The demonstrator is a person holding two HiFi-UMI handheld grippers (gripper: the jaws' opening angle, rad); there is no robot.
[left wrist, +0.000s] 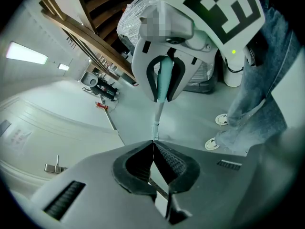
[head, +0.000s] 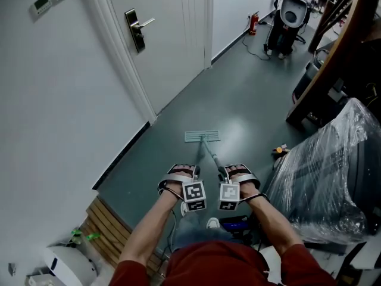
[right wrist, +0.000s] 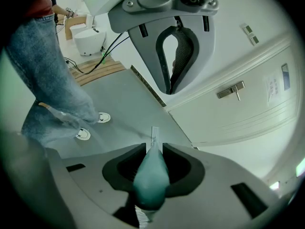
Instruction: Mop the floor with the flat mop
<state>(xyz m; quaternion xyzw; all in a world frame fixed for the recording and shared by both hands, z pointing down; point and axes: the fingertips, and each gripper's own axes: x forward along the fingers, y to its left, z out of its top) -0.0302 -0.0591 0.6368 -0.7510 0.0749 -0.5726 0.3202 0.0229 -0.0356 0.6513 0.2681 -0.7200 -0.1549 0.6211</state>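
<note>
- My right tongs (right wrist: 151,150) are pinching the teal grip (right wrist: 151,180) at the top end of the flat mop (head: 205,143), and the grip fills the space between the pads. I judge that a hold at the very end gives the longest reach and the most sway over the head.
- My left tongs (left wrist: 153,143) are pressed together at the tips, and I see nothing between them. They point across at the right tongs, near the grip but not on it. I take this for a waiting hand, near enough to steady the handle if it twists.
- The handle (head: 209,152) slants from my hands down and away to the mop head (head: 202,136). The head lies flat on the grey-green floor (head: 238,94), out ahead of me and about midway across the corridor. A flat head is what wipes, so the slant suits the job.
- The white door (head: 166,46) and its wall run along the left, and a plastic-wrapped bulk (head: 324,171) crowds the near right. The head sits well apart from both, so a stroke has room either way. The right side is the one I would mind.
- With the head down and one firm hold, I judge the mopping under way. I cannot tell which stretch of floor is already wiped.
</note>
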